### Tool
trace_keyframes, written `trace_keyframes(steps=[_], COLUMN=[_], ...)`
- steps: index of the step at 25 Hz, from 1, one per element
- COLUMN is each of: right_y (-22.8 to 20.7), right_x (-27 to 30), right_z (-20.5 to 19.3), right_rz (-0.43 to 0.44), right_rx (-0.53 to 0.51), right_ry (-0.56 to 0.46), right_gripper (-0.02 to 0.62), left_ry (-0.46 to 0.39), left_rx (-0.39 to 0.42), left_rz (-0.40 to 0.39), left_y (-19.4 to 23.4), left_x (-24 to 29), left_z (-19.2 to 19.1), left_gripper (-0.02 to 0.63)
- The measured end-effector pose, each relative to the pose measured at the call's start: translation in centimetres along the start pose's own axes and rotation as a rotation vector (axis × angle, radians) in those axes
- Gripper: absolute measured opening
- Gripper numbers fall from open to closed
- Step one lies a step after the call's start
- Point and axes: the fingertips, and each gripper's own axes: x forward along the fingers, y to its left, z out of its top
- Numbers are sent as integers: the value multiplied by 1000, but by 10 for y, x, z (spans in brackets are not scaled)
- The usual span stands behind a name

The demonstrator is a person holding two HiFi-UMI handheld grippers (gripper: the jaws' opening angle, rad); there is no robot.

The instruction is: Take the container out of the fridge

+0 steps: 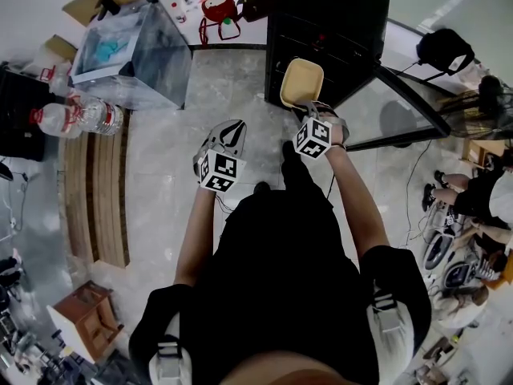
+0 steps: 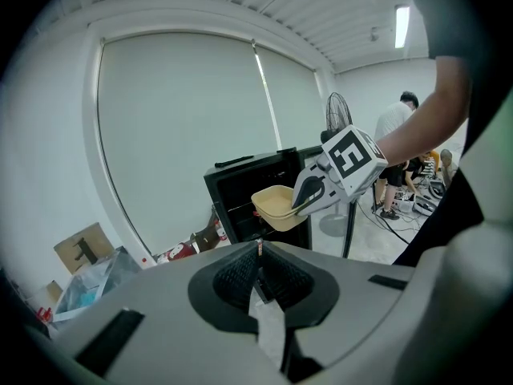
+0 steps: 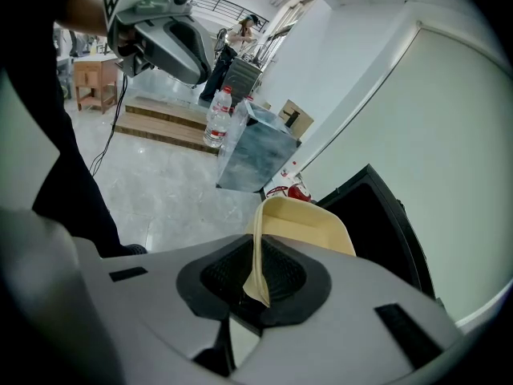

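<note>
The container [image 1: 301,81] is a pale yellow, shallow tub with rounded corners, held in the air just in front of the black fridge [image 1: 329,30]. Your right gripper [image 1: 309,109] pinches its near rim. Your left gripper [image 1: 228,135] is alongside, its jaws pressed together and holding nothing.

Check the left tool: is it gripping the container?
No: the left tool is shut with nothing between its jaws, while the right tool clamps the rim of the cream container.
</note>
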Motion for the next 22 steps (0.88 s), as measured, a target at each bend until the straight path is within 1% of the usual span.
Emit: trace_keyframes(steps=[13,22], right_y=[49,73], right_x=[-21,-29], right_z=[1,3], right_rz=[-2,1], right_rx=[16,27], right_ry=[15,11], right_gripper=[29,29], left_ry=[-3,-4], left_rx=[0,-4], left_rz=[-16,-11], left_y=[-18,-26], left_x=[-28,-42], left_z=[-23,-34], left_gripper=[29,29])
